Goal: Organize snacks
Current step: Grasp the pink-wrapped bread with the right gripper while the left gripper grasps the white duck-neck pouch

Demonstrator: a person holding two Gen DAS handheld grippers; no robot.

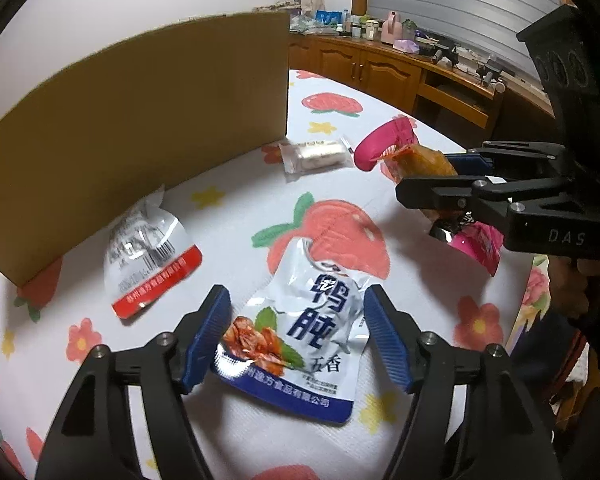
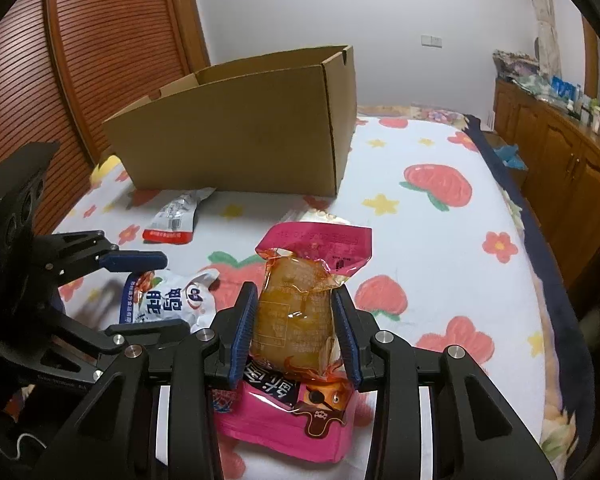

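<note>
Left gripper (image 1: 296, 336) sits wide open around the white pouch (image 1: 300, 340) at bottom centre, so squeeze it mid-pack, while right gripper (image 2: 296, 332) clamps the pink pouch (image 2: 300, 312).

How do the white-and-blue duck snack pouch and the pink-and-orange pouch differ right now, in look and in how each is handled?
The white-and-blue pouch lies flat on the bedspread; the pink-and-orange pouch is lifted off it, upright. The left gripper straddles the white-and-blue pouch with pads apart from it; the right gripper pinches the pink-and-orange pouch. The first is opaque, the second partly clear. Both are sealed snack packs outside the cardboard box.
</note>
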